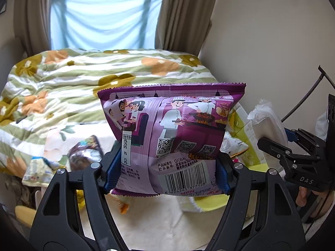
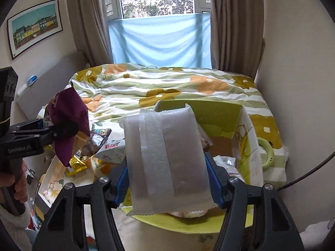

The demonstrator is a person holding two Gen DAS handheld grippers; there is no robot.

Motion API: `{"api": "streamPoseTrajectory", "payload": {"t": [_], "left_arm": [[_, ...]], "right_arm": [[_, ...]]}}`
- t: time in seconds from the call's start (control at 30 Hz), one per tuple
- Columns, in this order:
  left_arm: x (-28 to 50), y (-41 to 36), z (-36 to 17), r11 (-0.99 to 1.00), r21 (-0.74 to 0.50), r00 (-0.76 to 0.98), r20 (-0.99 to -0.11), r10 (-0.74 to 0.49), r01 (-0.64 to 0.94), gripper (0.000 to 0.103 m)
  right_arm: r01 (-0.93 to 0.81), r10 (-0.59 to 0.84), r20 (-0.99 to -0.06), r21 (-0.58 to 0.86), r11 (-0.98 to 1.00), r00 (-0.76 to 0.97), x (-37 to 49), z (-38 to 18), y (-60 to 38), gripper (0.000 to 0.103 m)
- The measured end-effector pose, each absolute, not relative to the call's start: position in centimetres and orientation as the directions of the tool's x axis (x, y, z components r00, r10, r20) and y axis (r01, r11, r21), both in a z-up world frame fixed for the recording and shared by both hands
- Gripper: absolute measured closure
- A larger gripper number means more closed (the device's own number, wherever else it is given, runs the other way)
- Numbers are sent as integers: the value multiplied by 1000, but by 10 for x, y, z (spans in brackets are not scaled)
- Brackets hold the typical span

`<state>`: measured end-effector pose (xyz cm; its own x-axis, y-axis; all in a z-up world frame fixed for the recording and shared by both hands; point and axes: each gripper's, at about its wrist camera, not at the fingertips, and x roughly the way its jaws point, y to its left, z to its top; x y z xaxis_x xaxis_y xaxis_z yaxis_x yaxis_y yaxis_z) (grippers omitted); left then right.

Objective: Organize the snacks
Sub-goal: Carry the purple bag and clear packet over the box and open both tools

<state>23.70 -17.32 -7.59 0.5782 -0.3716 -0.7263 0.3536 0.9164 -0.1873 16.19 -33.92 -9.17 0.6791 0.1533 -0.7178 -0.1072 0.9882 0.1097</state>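
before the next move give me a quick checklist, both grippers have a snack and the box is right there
1. Left gripper shut on purple snack bag: ok.
2. Right gripper shut on white packet: ok.
3. Yellow-green box open: ok.
4. White packet above the box: ok, held over its near rim.
5. Room left inside the box: cannot tell, packet hides most of it.
6. Grippers apart from each other: ok.

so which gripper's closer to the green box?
Right. The right gripper holds a white packet directly over the green box. The left gripper, clamped on a purple bag, is off to the box's left, over the loose snacks.
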Motion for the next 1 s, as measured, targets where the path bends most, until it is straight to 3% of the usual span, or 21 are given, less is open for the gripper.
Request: {"api": "streamPoseTrajectory", "payload": {"t": [0.4, 0.47, 0.5, 0.6, 1.0], "left_arm": [[294, -333, -136, 915, -113, 478, -824, -305, 388, 31], [297, -347, -145, 914, -82, 465, -841, -277, 397, 27], [297, -351, -148, 916, -57, 469, -845, -256, 397, 20], [293, -354, -152, 912, -12, 480, -848, -226, 409, 2], [267, -286, -139, 930, -28, 489, -845, -217, 365, 2]], "right_arm": [[-44, 153, -739, 165, 985, 656, 202, -103, -443, 43], [-31, 156, -746, 179, 983, 648, 207, -107, -454, 43], [-26, 160, -748, 187, 982, 644, 209, -109, -458, 43], [-12, 155, -759, 190, 982, 632, 212, -115, -467, 43], [-10, 203, -774, 246, 969, 600, 237, -128, -457, 43]]}}
